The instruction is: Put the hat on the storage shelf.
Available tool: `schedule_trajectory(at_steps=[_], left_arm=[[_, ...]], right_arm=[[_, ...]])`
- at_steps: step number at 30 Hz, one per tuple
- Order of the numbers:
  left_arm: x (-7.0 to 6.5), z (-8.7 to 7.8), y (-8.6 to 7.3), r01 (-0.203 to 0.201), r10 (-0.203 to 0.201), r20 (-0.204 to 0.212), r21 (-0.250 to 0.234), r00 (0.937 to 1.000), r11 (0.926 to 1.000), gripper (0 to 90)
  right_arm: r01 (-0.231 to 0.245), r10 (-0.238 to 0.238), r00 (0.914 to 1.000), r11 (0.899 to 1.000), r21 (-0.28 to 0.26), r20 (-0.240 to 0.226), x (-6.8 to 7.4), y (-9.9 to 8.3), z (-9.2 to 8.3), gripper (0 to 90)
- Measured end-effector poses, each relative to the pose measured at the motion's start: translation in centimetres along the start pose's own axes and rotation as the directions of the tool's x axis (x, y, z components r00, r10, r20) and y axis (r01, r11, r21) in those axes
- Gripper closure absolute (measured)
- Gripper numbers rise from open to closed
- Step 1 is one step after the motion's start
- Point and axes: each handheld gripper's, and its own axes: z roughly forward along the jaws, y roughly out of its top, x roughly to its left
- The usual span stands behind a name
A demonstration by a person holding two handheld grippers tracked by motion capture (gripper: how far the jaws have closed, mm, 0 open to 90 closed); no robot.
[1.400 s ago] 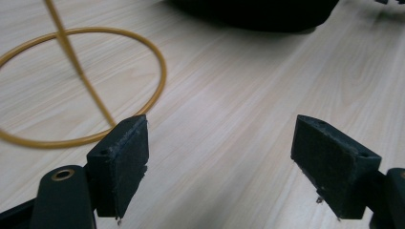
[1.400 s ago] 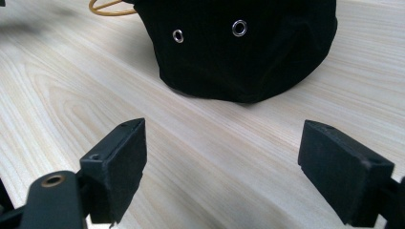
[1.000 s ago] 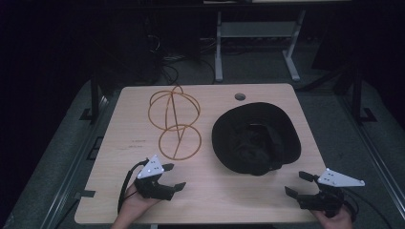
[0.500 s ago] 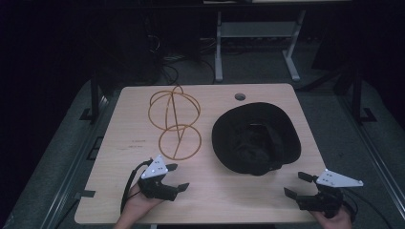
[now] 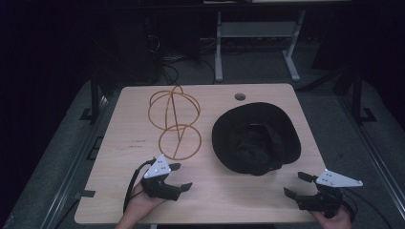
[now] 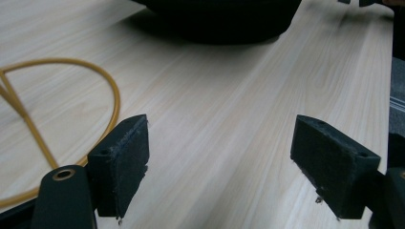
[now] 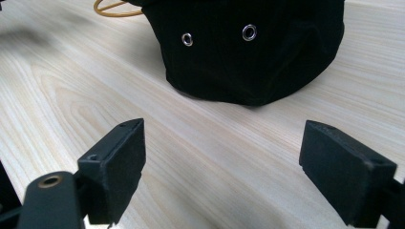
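the left gripper [image 5: 179, 176] and the right gripper [image 5: 298, 184] sit at the near edge of the table [image 5: 119, 191], jaws spread and empty. the black hat [image 5: 255, 138] lies crown-down just beyond the right gripper; a grab at its soft brim may fold or drag it. the wire stand [image 5: 174, 124], left of it, could tip if bumped.

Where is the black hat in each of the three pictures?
High view: the black hat lies right of centre on the table, brim spread out, beside the orange wire stand.
Left gripper view: its dark edge crosses the top, beyond the open jaws.
Right gripper view: it sits top centre, two metal eyelets facing the camera.
Shared landmark: the orange wire stand, also seen at left and at the top edge.
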Motion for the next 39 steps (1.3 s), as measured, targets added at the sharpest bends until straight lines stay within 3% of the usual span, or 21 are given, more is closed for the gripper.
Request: schedule_trajectory(at_steps=[20,31,39], left_arm=[[-1.7,1.5,4.0,-0.071,0.071,0.06,-0.015,0.9956,0.9974,20.5],[-3.3,3.5,7.0,-0.13,0.13,0.109,-0.007,0.9854,0.9914,20.5],[-4.4,5.4,9.2,-0.181,0.176,0.142,0.022,0.9741,0.9833,22.4]], right_arm=[[-0.012,0.013,0.9999,1.0,-0.014,0.012,-0.3,-0.2,-0.4,15.2],[-0.01,0.01,0.9999,1.0,-0.012,0.004,-0.2,-0.2,-0.5,15.2],[-0.005,0.005,1.0,1.0,-0.014,-0.003,-0.2,-0.2,-0.5,15.2]])
